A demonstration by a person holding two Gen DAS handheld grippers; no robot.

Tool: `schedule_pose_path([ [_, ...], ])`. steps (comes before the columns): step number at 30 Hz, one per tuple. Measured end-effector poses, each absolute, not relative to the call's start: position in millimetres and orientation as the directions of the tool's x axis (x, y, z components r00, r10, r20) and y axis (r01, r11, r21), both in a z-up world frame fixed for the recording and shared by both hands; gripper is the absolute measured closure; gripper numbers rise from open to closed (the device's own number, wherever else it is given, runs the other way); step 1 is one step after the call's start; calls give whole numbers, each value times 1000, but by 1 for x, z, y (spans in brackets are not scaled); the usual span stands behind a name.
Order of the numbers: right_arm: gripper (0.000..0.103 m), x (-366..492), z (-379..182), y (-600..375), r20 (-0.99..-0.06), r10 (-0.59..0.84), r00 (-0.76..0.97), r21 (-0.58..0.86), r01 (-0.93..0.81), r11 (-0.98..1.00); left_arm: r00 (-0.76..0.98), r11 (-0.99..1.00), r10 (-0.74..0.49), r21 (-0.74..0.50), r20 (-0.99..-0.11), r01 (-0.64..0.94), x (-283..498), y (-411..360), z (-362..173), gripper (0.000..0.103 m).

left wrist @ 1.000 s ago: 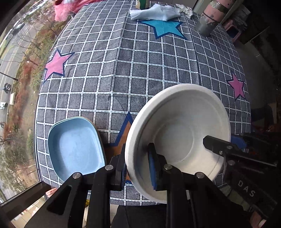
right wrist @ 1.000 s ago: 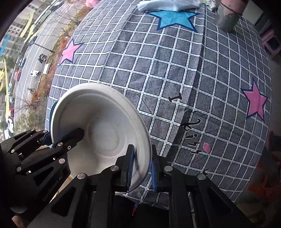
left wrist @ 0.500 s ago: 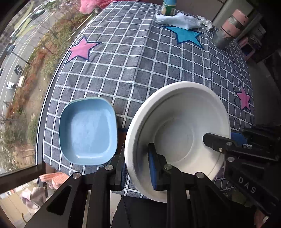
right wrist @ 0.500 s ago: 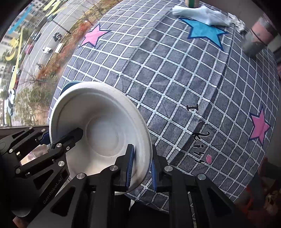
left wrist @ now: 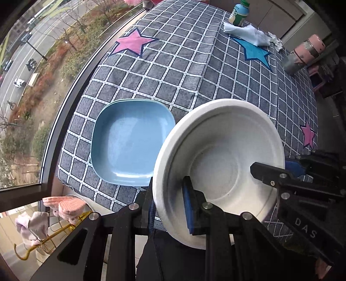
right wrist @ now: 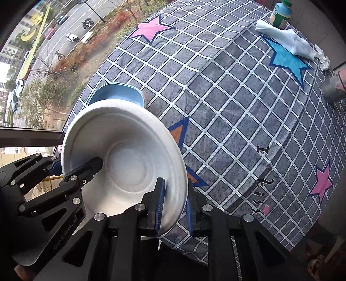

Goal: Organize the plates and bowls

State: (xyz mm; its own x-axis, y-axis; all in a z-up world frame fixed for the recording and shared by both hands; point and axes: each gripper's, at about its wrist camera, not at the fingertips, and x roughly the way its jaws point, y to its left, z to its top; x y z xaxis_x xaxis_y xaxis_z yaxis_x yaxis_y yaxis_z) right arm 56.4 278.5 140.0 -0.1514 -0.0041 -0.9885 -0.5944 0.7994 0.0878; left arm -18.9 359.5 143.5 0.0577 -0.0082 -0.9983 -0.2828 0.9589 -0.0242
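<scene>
A white round bowl (left wrist: 225,151) is held in the air between both grippers, above the near edge of the table. My left gripper (left wrist: 170,207) is shut on the bowl's left rim. My right gripper (right wrist: 174,205) is shut on the bowl's (right wrist: 121,160) right rim. The right gripper also shows at the right of the left wrist view (left wrist: 287,170). A light blue square plate (left wrist: 129,147) lies on the checked tablecloth to the left of the bowl; in the right wrist view the plate (right wrist: 116,93) is partly hidden behind the bowl.
The checked tablecloth (left wrist: 173,71) has pink and blue stars. At its far end lie a blue cloth (left wrist: 250,32), a green-capped bottle (left wrist: 237,13) and a pink-and-grey flask (left wrist: 302,54). A window runs along the left.
Both grippers with the bowl have risen and pulled back from the table. The blue plate now shows fully and sits further up in the left wrist view.
</scene>
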Motion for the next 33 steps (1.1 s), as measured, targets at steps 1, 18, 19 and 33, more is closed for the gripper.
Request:
schedule_pose_path([
  [1, 84, 55, 139, 282, -988, -9, -153, 86, -600, 796, 56, 958, -10, -25, -998, -286, -20, 362, 143, 79],
  [18, 84, 59, 98, 368, -985, -50, -163, 64, -627, 776, 13, 926, -10, -14, -1000, -376, -23, 441, 119, 79],
  [19, 84, 61, 96, 372, -986, -51, -162, 62, -625, 778, 12, 927, -12, -16, -1000, -376, -21, 444, 118, 79],
  [33, 84, 64, 75, 390, -982, -72, -177, 43, -569, 821, -2, 945, -37, -35, -999, -326, -8, 467, 103, 78],
])
